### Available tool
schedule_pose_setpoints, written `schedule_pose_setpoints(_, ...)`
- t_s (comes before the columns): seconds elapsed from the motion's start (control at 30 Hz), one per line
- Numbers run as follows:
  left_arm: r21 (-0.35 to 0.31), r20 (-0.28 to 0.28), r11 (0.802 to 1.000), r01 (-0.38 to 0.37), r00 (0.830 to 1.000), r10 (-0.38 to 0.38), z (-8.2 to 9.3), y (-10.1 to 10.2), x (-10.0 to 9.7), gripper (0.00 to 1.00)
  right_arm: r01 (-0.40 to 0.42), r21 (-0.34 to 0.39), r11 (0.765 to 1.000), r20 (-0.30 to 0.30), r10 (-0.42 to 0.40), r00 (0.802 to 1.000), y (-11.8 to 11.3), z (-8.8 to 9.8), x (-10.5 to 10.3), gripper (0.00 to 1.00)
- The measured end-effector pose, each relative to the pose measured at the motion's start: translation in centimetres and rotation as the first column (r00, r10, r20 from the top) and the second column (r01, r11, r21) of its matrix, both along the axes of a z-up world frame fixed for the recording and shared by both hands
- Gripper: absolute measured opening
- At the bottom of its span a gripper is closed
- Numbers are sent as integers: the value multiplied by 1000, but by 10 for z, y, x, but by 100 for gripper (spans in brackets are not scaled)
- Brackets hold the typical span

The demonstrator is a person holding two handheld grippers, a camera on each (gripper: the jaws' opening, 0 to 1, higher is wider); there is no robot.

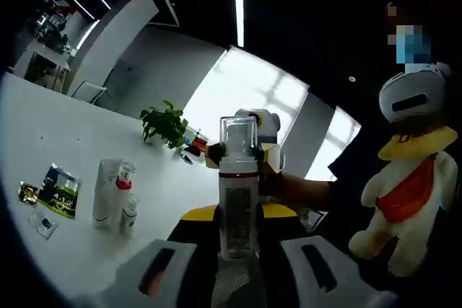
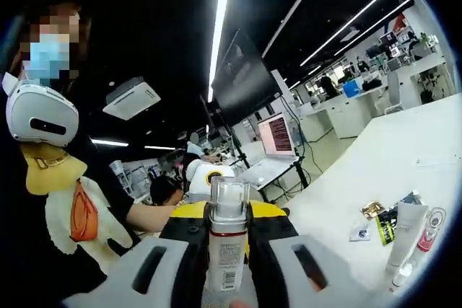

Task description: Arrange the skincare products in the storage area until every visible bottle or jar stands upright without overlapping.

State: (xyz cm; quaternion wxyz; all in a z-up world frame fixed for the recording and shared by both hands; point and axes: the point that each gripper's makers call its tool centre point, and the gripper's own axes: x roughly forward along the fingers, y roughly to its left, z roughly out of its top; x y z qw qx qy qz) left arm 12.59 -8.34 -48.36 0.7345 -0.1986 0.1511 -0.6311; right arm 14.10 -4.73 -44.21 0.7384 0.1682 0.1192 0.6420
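A white spray bottle [image 1: 238, 207] with a clear cap and red band is upright in the air. My left gripper [image 1: 238, 214] is shut on its lower body. In the right gripper view the same bottle [image 2: 227, 247] shows its barcode side, with my right gripper [image 2: 227, 210] shut on it. The two grippers face each other; the right gripper [image 1: 254, 142] sits behind the bottle's cap. On the white table [image 1: 65, 142] stand a white tube [image 1: 107, 191], a red-collared bottle [image 1: 123, 187] and a small bottle [image 1: 129, 214]. The tube [image 2: 408, 239] and red-collared bottle [image 2: 432, 230] also stand at the lower right.
Sachets [image 1: 60, 190] lie flat left of the standing products, and also show as sachets [image 2: 386, 223]. A potted plant [image 1: 164, 122] stands further back. A person with a plush toy [image 1: 408, 200] is close on the right. A laptop [image 2: 274, 135] sits on a far desk.
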Motion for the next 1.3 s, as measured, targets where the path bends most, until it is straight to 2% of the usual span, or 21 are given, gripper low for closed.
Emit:
schedule_pose_setpoints(0.1, 48, 22, 999, 18, 1000, -19, -2, -2, -1, 19, 3, -13, 1000, 21, -2, 1000, -1, -1, -1, 19)
schedule_pose_setpoints(0.13, 97, 54, 995, 26, 998, -31, -5, -4, 0, 19, 2, -22, 1000, 39, -2, 999, -2, -3, -2, 19)
schedule_pose_setpoints(0.17, 109, 60, 994, 29, 998, -36, -6, -5, -1, 19, -3, -38, 999, 59, 5, 998, -2, -5, -3, 19)
schedule_pose_setpoints(0.2, 172, 86, 984, 42, 995, -58, -11, -7, -1, 19, -5, -59, 998, 79, 10, 997, -2, -8, -5, 19)
schedule_pose_setpoints(0.23, 203, 97, 978, 42, 993, -63, -15, -8, -1, 19, -3, -81, 997, 102, 11, 995, -2, -11, -5, 19)
schedule_pose_setpoints(0.27, 261, 112, 964, 45, 991, -77, -21, -9, 0, 19, -1, -116, 993, 133, 17, 991, -2, -16, -6, 19)
schedule_pose_setpoints(0.3, 280, 119, 959, 46, 990, -82, -24, -10, 0, 19, 1, -138, 990, 155, 21, 988, -2, -20, -6, 19)
schedule_pose_setpoints(0.37, 372, 162, 927, 34, 982, -101, -36, -12, 3, 20, 12, -182, 983, 200, 25, 979, -3, -29, -6, 19)
schedule_pose_setpoints(0.43, 425, 187, 905, 22, 976, -112, -45, -11, 8, 20, 26, -215, 976, 242, 27, 970, -5, -36, -5, 19)
schedule_pose_setpoints(0.5, 464, 213, 886, 12, 969, -125, -52, -12, 11, 20, 34, -230, 973, 251, 26, 968, -8, -43, -2, 19)
schedule_pose_setpoints(0.57, 483, 230, 876, 4, 964, -131, -57, -14, 13, 20, 46, -243, 969, 261, 20, 965, -12, -48, 0, 19)
schedule_pose_setpoints(0.87, 499, 238, 866, 15, 959, -154, -70, -26, 17, 20, 87, -284, 955, 263, -9, 965, -25, -62, 7, 19)
schedule_pose_setpoints(1.0, 527, 245, 849, 19, 954, -173, -75, -33, 17, 20, 105, -307, 946, 265, -21, 964, -30, -70, 11, 19)
schedule_pose_setpoints(1.17, 531, 252, 847, 15, 952, -175, -80, -33, 23, 20, 144, -318, 937, 265, -58, 963, -38, -82, 18, 20)
schedule_pose_setpoints(1.3, 538, 269, 843, 5, 947, -176, -94, -36, 34, 20, 183, -338, 923, 263, -94, 960, -43, -91, 24, 21)
